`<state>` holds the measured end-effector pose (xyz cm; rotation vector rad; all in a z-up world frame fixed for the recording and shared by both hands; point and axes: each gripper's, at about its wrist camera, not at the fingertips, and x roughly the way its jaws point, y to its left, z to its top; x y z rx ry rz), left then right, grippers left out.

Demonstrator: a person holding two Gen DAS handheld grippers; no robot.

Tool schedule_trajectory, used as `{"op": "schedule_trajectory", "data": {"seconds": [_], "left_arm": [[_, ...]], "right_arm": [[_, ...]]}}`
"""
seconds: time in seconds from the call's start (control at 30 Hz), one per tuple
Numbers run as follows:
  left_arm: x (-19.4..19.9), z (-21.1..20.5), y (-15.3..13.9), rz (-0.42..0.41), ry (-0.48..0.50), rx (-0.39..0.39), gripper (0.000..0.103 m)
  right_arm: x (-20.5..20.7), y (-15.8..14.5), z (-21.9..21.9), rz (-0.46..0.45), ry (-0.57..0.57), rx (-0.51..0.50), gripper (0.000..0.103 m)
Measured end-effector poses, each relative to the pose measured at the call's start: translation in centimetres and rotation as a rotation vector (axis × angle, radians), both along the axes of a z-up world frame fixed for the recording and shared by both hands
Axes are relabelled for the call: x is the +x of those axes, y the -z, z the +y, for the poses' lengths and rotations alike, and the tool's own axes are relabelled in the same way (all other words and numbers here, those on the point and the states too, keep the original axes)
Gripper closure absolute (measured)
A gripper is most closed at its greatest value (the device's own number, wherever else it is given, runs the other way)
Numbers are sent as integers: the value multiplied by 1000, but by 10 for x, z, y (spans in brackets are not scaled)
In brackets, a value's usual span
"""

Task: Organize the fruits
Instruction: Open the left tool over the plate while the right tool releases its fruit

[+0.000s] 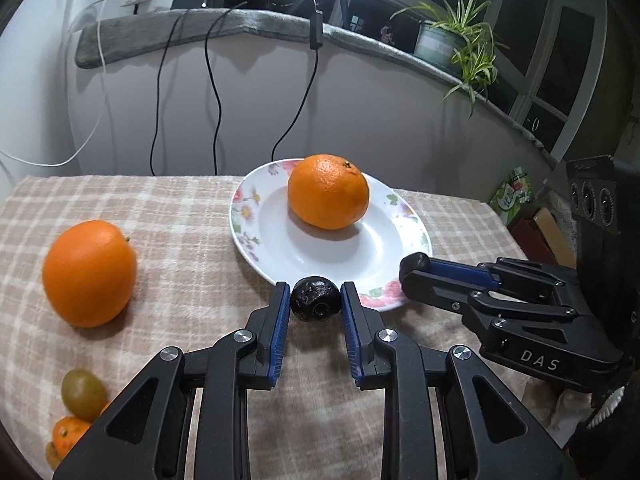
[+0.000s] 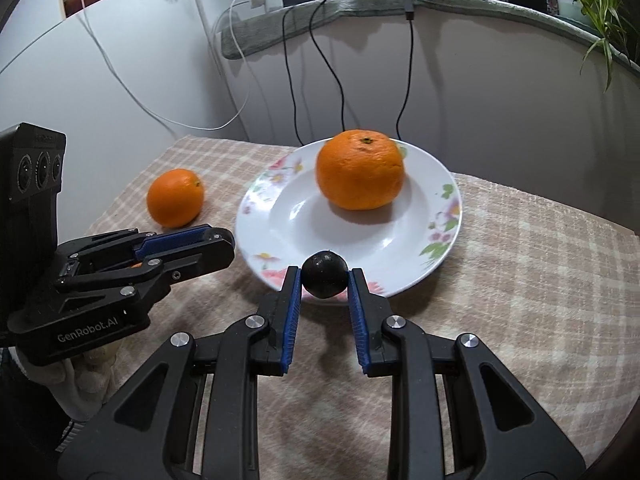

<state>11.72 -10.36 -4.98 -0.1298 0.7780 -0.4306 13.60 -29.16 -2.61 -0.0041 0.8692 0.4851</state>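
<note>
My left gripper (image 1: 315,291) is shut on a small dark wrinkled fruit (image 1: 315,300), held just before the near rim of a flowered white plate (image 1: 245,216). A large orange (image 1: 328,191) lies in the plate. In the right wrist view, my right gripper (image 2: 324,276) is shut on a small dark round fruit (image 2: 324,274) over the plate's (image 2: 256,220) near rim, with the large orange (image 2: 360,169) behind it. Each gripper shows side-on in the other view: the right gripper (image 1: 416,266) at the plate's right, the left gripper (image 2: 220,240) at its left. A second orange (image 1: 89,273) (image 2: 175,197) lies on the checked cloth.
A green grape (image 1: 82,394) and a small orange fruit (image 1: 68,434) lie at the cloth's near left corner. Cables (image 1: 212,92) hang down the wall behind the table. A potted plant (image 1: 452,40) stands on the ledge. Boxes (image 1: 514,196) sit beyond the table's right edge.
</note>
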Motion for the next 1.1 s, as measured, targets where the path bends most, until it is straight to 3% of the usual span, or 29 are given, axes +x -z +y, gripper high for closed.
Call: {"op": "schedule_trajectory", "data": {"seconds": [0.4, 0.53, 0.67, 0.8, 1.1], "left_arm": [[8, -7, 0, -5, 2, 21, 78], [9, -9, 0, -6, 3, 24, 67], [9, -8, 0, -2, -1, 24, 65], [7, -7, -1, -7, -1, 27, 62], [3, -3, -6, -18, -16, 31, 46]], "right_arm": [[8, 5, -4, 4, 5, 0, 78], [8, 5, -2, 1, 2, -11, 75], [7, 1, -3, -25, 20, -13, 50], [5, -3, -5, -41, 31, -10, 37], [2, -9, -7, -48, 40, 2, 27]]}}
